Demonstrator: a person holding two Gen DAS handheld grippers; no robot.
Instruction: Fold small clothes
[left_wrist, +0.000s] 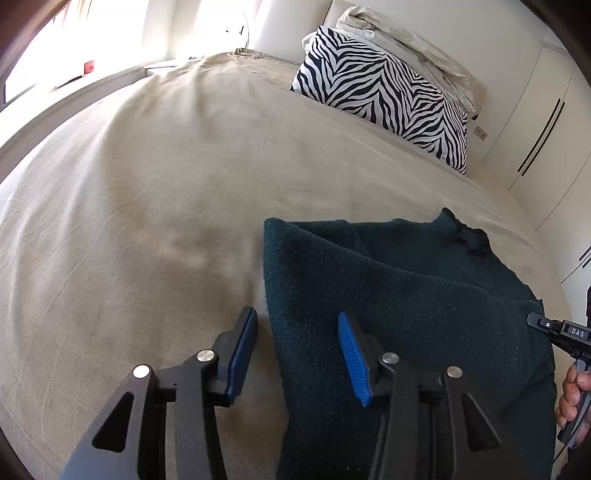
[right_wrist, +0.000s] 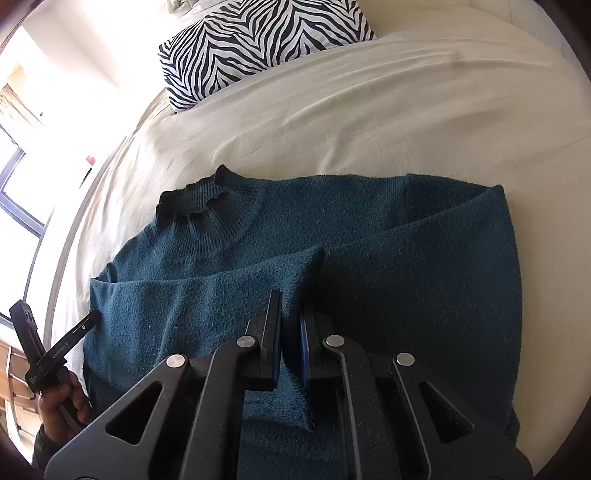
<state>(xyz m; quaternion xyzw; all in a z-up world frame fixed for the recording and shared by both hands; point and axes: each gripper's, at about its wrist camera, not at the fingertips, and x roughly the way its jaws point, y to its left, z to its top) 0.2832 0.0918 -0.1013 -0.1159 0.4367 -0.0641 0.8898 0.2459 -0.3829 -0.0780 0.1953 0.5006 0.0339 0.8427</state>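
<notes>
The bed (left_wrist: 166, 192) with its beige cover fills most of what you see, and the zebra-striped pillow (left_wrist: 384, 96) leans at the headboard end with a crumpled pale sheet (left_wrist: 402, 40) behind it. Your teal sweater (right_wrist: 406, 266) lies spread flat on the cover near you, collar (right_wrist: 195, 199) pointing toward the pillow, and one sleeve (right_wrist: 207, 295) is folded across the body (its cuff end sits right at your right tool).

Your right gripper (right_wrist: 290, 332) is pinched tight on that sleeve, with the knit bunched between the fingers. Your left gripper (left_wrist: 297, 354) has its jaws spread wide and holds nothing; it straddles the sweater's side edge, one blue pad (left_wrist: 242, 354) over the bare cover and the other over the knit. Whether the pads touch the fabric you cannot tell from here.
</notes>
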